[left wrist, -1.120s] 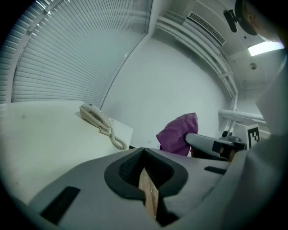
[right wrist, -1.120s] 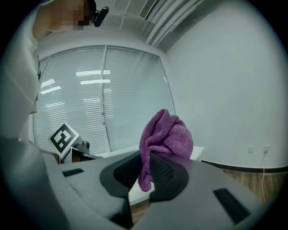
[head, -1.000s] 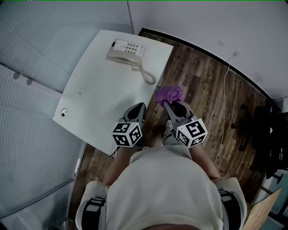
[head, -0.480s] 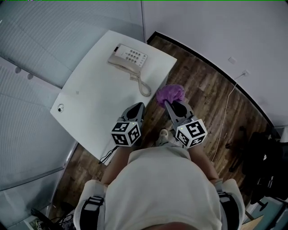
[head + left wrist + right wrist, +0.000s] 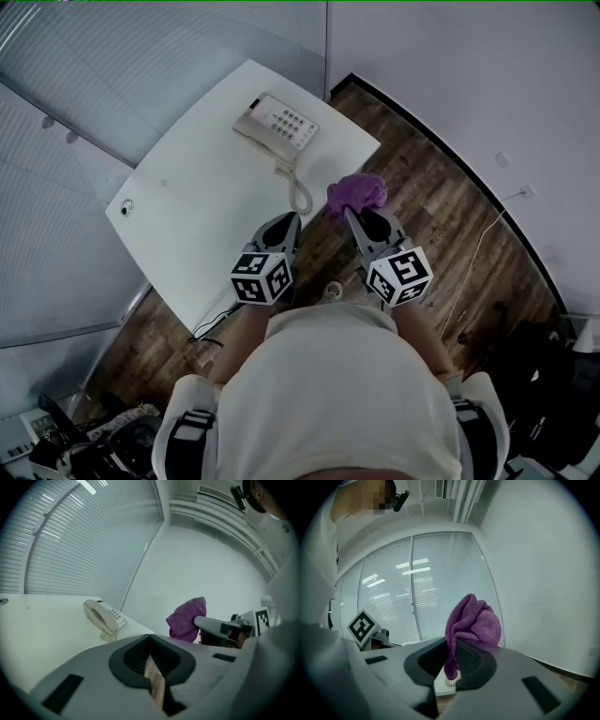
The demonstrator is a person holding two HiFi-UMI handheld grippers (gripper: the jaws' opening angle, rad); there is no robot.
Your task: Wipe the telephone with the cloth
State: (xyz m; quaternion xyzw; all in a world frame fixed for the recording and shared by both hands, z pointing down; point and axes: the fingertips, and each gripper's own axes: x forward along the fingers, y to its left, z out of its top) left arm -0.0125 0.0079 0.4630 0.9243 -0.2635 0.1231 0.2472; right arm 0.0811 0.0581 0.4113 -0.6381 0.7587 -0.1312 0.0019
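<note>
In the head view, you have swung round toward the tabletop (image 5: 202, 202) over the last second, and the telephone (image 5: 277, 123) now lies somewhat nearer your tongs, though still well apart from them. The purple cloth (image 5: 356, 194) hangs beyond the tabletop's edge, near the coiled cord (image 5: 300, 194).

In the left gripper view, your left tongs (image 5: 151, 638) are pressed together on nothing. The telephone sits ahead with its handset cradled.

In the right gripper view, your right tongs (image 5: 453, 654) pinch the bunched cloth. No wiping has begun; you likely need to carry the cloth across to the handset.
</note>
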